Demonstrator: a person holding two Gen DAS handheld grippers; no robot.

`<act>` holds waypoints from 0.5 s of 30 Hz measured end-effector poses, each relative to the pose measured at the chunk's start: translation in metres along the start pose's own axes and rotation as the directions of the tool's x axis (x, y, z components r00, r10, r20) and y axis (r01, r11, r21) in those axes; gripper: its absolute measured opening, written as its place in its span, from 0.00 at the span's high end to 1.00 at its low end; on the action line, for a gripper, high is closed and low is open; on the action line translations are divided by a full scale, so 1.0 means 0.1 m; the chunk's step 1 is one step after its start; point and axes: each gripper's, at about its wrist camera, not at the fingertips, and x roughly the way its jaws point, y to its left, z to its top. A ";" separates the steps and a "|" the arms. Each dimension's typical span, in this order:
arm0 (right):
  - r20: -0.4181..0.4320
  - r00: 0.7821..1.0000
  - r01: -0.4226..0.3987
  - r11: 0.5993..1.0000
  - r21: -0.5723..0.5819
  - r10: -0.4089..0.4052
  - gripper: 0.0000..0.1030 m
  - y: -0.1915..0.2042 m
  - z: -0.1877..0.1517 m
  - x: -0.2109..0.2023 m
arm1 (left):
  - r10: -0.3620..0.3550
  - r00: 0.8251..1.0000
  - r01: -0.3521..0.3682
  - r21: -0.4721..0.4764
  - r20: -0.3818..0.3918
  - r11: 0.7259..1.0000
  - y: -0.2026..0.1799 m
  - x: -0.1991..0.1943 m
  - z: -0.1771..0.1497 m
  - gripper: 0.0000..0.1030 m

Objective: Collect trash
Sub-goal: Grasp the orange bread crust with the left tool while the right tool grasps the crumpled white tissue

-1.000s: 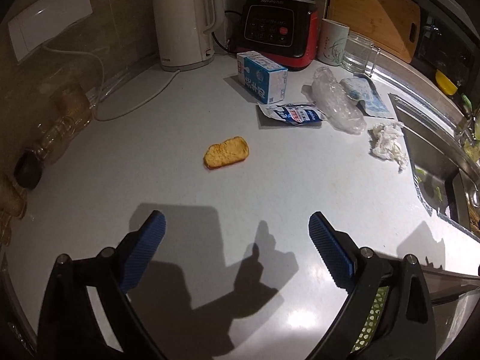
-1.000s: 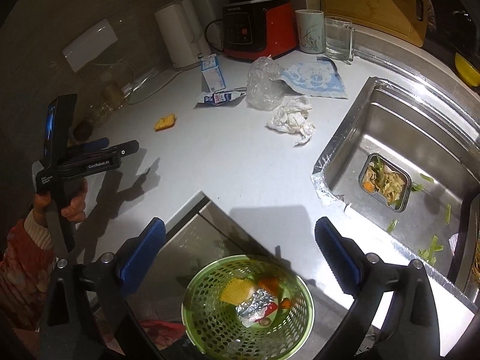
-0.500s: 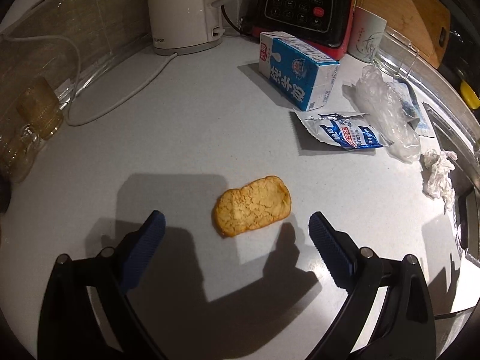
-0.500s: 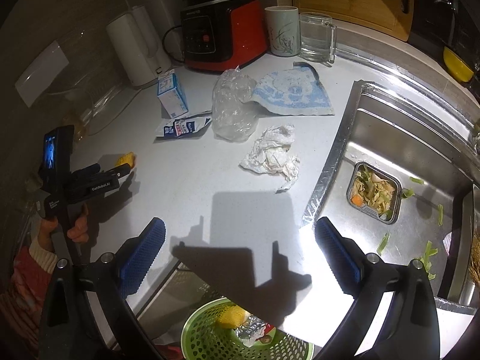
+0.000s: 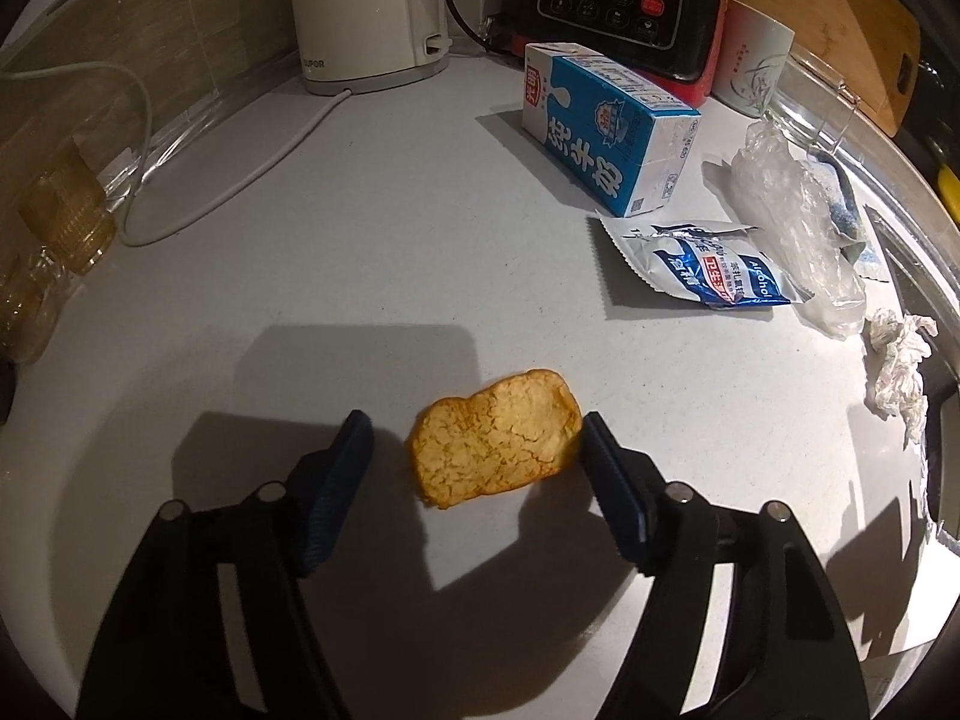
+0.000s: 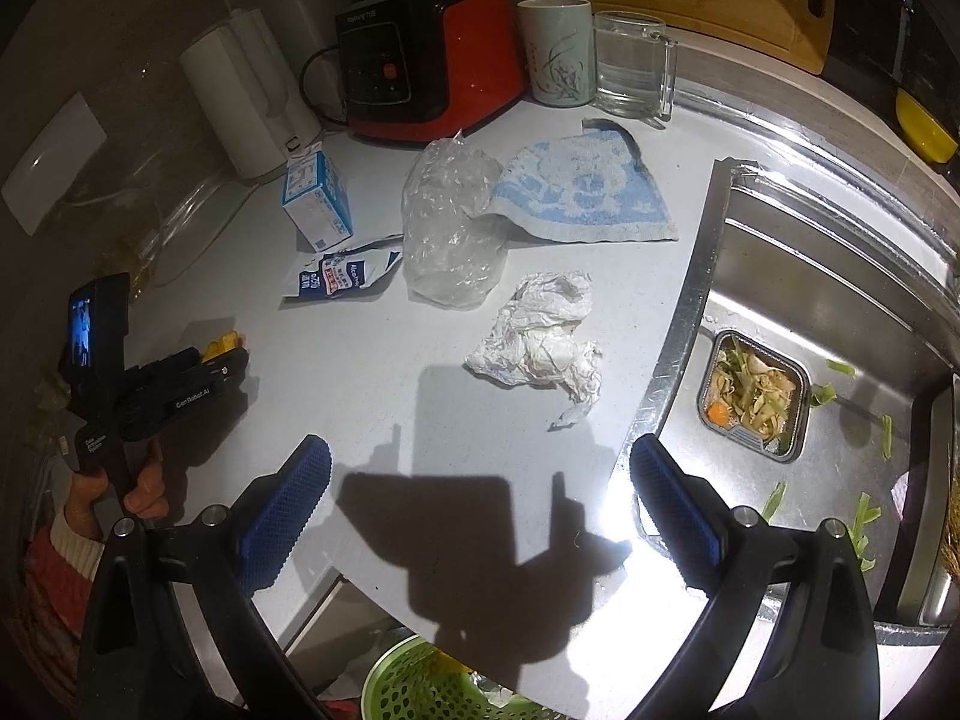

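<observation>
While the left gripper [image 5: 474, 432] sits low over the white desk [image 5: 372, 252], its blue fingers [image 5: 336, 468] are spread to either side of a yellow bread piece [image 5: 495, 447]. Right finger touching or just at the bread's edge; left finger slightly apart. Not yet pinched.

From the bread, at 1 o'clock: a blue milk carton [image 5: 606, 138] lying on its side. At 2 o'clock: a torn wipe packet [image 5: 702, 267], then a crumpled clear plastic bag [image 5: 792, 210]. At 3 o'clock: a wadded tissue [image 5: 900, 366] near the desk edge. At 12 o'clock, by the wall: a white kettle [image 5: 366, 6].

Right gripper [image 6: 480, 492] hovers above the desk, fingers [image 6: 288, 504] spread wide, nothing between them. Ahead of it at 12 o'clock, the tissue [image 6: 540, 336]; at 2 o'clock, a sink [image 6: 840, 276] holding a foil tray of food scraps [image 6: 753, 390]. At 6 o'clock, below the desk edge, a green basket [image 6: 414, 690].
</observation>
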 end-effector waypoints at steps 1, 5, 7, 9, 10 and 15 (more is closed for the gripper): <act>-0.001 1.000 0.001 1.000 0.001 -0.001 0.04 -0.01 0.01 0.01 | -0.002 1.000 0.002 0.000 0.002 1.000 -0.01 -0.01 0.00 0.45; -0.011 1.000 0.004 1.000 0.012 -0.004 0.04 -0.07 0.04 0.07 | 0.009 1.000 -0.009 -0.009 0.013 1.000 -0.02 -0.02 -0.01 0.56; -0.015 1.000 0.007 1.000 0.017 -0.007 0.04 -0.09 0.05 0.10 | 0.007 0.999 -0.007 -0.013 0.031 1.000 -0.01 -0.07 -0.02 0.64; -0.019 1.000 0.009 1.000 0.022 -0.008 0.04 -0.12 0.06 0.14 | -0.015 0.998 0.016 -0.013 0.056 1.000 -0.01 -0.15 -0.01 0.93; -0.022 1.000 0.012 1.000 0.023 -0.011 0.04 -0.14 0.07 0.17 | -0.034 0.998 0.035 -0.019 0.052 0.999 0.00 -0.18 0.00 0.94; -0.033 0.999 0.038 0.999 0.029 -0.037 0.04 -0.20 0.17 0.40 | -0.046 0.998 0.047 -0.022 0.051 0.999 -0.01 -0.15 0.01 0.94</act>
